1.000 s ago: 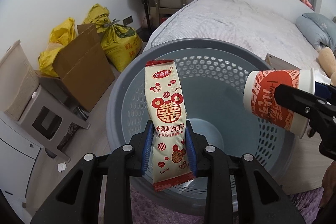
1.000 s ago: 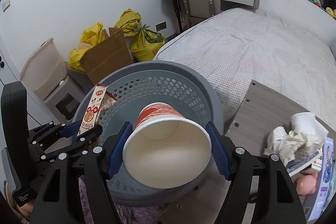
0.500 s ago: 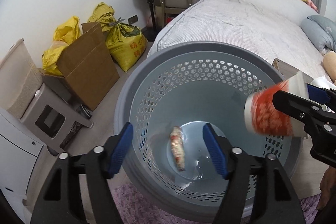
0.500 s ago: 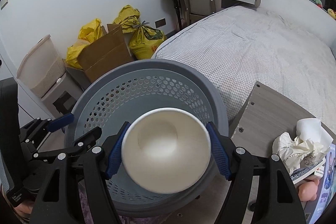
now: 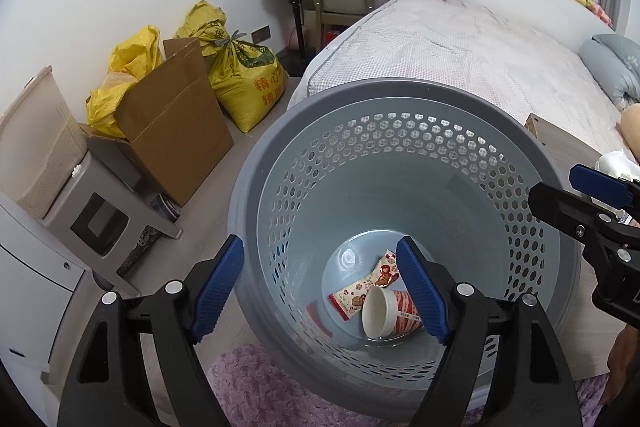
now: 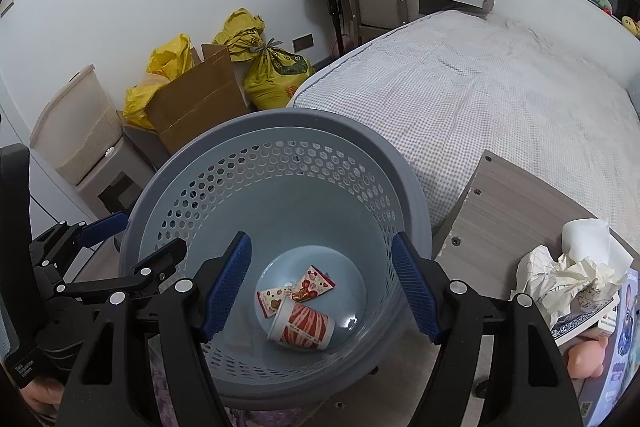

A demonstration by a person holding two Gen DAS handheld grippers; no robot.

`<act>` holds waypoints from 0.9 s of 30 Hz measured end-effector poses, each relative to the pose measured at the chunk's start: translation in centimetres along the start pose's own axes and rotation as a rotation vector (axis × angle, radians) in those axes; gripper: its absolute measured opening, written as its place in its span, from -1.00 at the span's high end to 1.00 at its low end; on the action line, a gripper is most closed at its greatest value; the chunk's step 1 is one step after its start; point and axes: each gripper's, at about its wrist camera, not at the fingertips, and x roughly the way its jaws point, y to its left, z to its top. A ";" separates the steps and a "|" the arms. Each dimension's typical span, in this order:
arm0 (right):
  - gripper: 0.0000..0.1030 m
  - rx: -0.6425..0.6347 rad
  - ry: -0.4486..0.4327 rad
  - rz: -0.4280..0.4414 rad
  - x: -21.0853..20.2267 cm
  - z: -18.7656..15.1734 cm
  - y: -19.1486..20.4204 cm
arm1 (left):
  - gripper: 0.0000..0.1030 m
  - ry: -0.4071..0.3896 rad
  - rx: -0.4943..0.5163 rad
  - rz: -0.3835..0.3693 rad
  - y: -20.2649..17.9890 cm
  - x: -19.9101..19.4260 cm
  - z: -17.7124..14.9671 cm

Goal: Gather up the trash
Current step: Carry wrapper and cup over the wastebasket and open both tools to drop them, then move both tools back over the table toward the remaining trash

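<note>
Red-and-white paper cup [image 6: 301, 326] and cream snack wrapper with red print [image 6: 297, 290] lie on the floor of the grey perforated plastic basket [image 6: 276, 131].

A second ago each was pinched above it. Now the left gripper [image 5: 320, 289], whose jaws have just been opening, and the right gripper [image 6: 322, 287] both stand spread and empty over the rim. The wrapper is partly hidden behind the cup; crumpled white paper [image 6: 568, 273] remains on the wooden board [image 6: 500, 203] beside the basket.

Left claw [image 5: 320, 291] pointing steeply down, jaws having just been opening, nothing between them, right claw [image 6: 322, 285] at its 3 o'clock, gaping empty, angling down likewise
</note>
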 end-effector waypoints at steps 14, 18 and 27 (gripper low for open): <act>-0.46 -0.006 -0.029 -0.024 -1.9 -0.6 0.0 | -0.77 -0.029 -0.020 0.019 0.4 -1.7 -0.2; -0.51 -0.002 -0.039 -0.027 -2.6 -0.9 -0.1 | -0.81 -0.036 -0.024 0.022 0.3 -2.2 -0.4; -0.52 0.018 -0.065 -0.044 -4.6 -1.5 -0.7 | -0.87 -0.058 -0.032 0.021 0.0 -3.7 -0.6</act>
